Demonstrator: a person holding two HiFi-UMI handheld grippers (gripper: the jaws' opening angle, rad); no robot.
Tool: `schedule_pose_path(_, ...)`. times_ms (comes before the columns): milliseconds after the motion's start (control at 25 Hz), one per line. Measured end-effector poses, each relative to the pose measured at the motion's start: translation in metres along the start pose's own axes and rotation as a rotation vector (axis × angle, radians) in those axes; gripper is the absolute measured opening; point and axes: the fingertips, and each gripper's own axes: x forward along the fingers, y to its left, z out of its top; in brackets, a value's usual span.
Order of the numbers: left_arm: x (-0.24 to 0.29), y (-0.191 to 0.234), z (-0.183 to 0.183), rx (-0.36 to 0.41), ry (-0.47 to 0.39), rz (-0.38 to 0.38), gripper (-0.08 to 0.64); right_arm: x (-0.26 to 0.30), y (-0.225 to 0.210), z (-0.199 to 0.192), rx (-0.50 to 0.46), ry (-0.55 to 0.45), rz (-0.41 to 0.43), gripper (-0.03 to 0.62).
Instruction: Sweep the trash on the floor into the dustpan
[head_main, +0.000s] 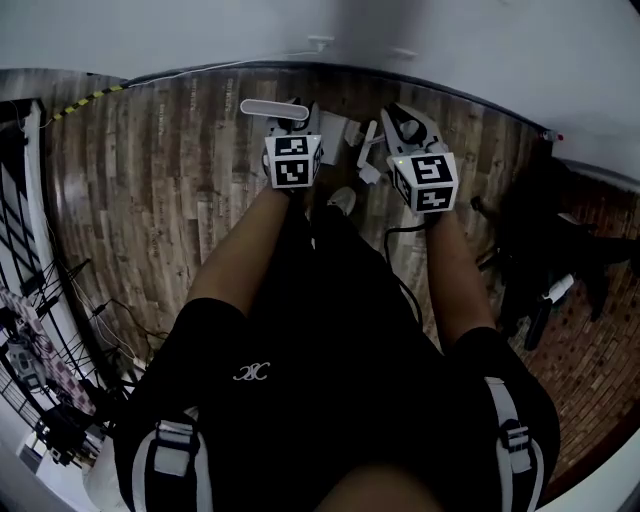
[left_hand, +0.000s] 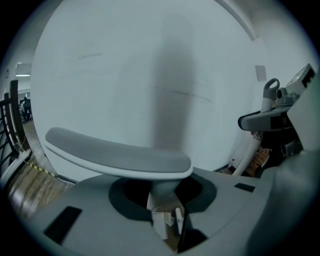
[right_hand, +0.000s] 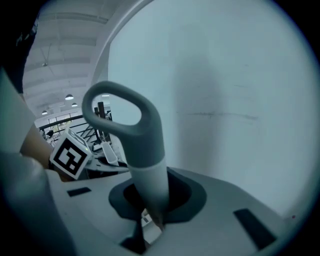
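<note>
My left gripper (head_main: 296, 128) is shut on the upright stem of the dustpan handle (left_hand: 118, 156), whose wide flat grey top sits just above the jaws. In the head view that handle's top (head_main: 272, 108) shows white over the wooden floor. My right gripper (head_main: 402, 132) is shut on the broom handle (right_hand: 142, 150), a grey shaft ending in a loop. The broom shaft (head_main: 368, 152) slants down between the two grippers. Some pale scraps (head_main: 354, 130) lie on the floor there; the dustpan's pan and the bristles are hidden.
A white wall (head_main: 320, 30) meets the plank floor (head_main: 170, 180) right ahead. A black stand or chair base (head_main: 560, 250) stands at the right. A rack with cables (head_main: 35, 330) fills the left edge. Yellow-black tape (head_main: 85, 100) runs along the far left skirting.
</note>
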Motion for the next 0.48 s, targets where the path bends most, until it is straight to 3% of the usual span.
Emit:
schedule_pose_path(160, -0.002, 0.005, -0.002, 0.006, 0.005, -0.039, 0.106, -0.008, 0.017, 0.004, 0.047, -0.002, 0.024, 0.044)
schedule_pose_path(480, 0.0, 0.006, 0.0, 0.047, 0.031, -0.143, 0.107, -0.066, 0.014, -0.02, 0.144, 0.041, -0.16, 0.038)
